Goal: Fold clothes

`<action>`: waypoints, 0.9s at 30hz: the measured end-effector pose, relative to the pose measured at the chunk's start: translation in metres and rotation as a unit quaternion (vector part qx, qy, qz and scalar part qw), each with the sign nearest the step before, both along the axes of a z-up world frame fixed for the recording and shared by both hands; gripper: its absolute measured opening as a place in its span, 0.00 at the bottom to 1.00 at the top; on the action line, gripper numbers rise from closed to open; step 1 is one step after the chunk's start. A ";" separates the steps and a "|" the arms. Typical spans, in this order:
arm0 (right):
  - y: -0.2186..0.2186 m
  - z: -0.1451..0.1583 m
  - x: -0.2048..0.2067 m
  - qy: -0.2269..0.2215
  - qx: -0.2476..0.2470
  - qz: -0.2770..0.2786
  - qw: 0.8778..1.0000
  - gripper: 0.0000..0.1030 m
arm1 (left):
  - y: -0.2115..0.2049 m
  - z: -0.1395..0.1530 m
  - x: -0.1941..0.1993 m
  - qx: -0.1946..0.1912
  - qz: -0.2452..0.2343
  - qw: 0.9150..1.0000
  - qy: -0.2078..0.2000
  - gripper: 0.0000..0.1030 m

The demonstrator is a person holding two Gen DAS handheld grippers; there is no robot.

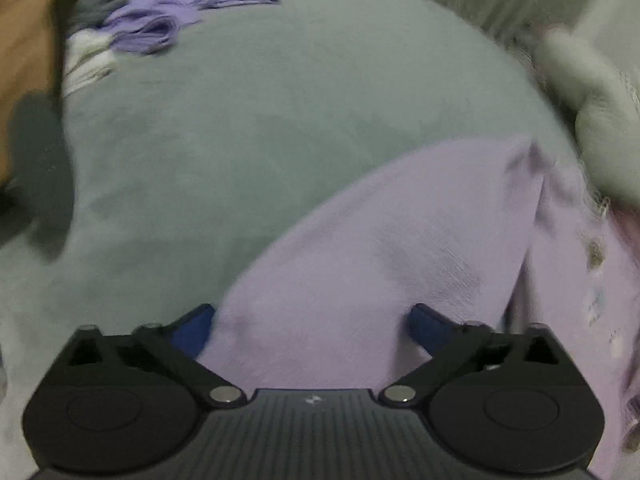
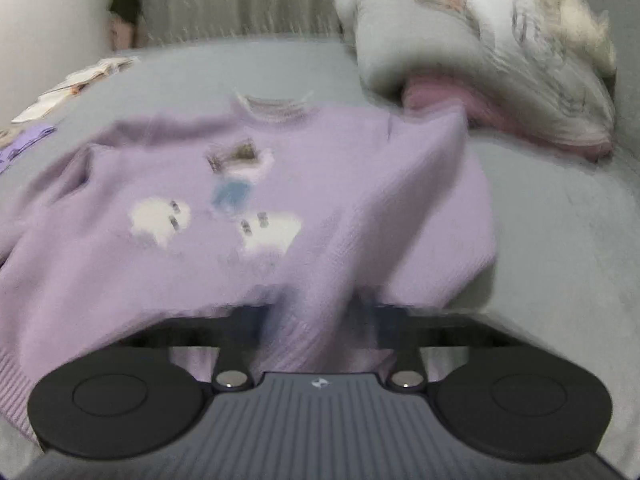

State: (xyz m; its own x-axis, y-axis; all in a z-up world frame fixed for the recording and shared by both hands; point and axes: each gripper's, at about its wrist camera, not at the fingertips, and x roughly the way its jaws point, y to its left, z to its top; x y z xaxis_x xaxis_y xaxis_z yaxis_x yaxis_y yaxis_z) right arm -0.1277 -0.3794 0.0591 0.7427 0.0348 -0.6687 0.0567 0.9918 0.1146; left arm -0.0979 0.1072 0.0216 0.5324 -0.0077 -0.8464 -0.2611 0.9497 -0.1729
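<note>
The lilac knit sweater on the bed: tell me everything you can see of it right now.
The lilac knit sweater lies face up, loosely spread and rumpled on the grey bedsheet. It looks soft, with a ribbed hem, a striped pale collar, two white sheep and a small blue figure on the chest. The right gripper pinches a hem fold; fabric bulges between the left gripper fingers.

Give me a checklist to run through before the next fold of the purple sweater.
1. Right tongs gripping the sweater hem: ok, shut on a bunched ridge of knit.
2. Left tongs gripping: not ok, fingers stand apart with fabric between them.
3. Sweater front up, neckline away: ok.
4. Sweater flat: not ok, creased at the right side.
5. Pillow clear of the sweater: cannot tell, blurred.
6. Room on the bedsheet: ok.
</note>
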 end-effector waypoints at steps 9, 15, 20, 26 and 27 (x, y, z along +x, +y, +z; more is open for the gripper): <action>-0.196 0.159 -0.007 -0.091 -0.142 -0.161 0.972 0.07 | 0.038 0.053 0.018 -0.085 0.056 0.988 -0.113 0.08; -0.299 0.109 0.042 0.010 -0.199 -0.259 0.945 0.22 | 0.079 0.090 0.052 -0.053 0.099 0.983 -0.143 0.08; -0.305 0.071 0.049 -0.003 -0.218 -0.372 0.902 0.33 | 0.072 0.131 0.083 0.007 0.079 0.983 -0.167 0.10; -0.291 0.050 0.007 -0.013 -0.096 -0.314 0.944 0.51 | 0.080 0.143 0.097 0.051 0.116 0.975 -0.181 0.50; -0.284 0.048 -0.004 -0.019 -0.071 -0.296 0.952 0.63 | 0.088 0.144 0.087 0.059 0.139 0.971 -0.185 0.52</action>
State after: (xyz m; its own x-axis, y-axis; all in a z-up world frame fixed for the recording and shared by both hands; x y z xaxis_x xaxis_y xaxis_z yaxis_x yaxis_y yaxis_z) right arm -0.1317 -0.6637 0.1074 0.6280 -0.4866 -0.6073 0.6093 0.7929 -0.0051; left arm -0.0106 0.1948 0.1651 0.7673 0.2655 -0.5838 -0.4514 0.8702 -0.1976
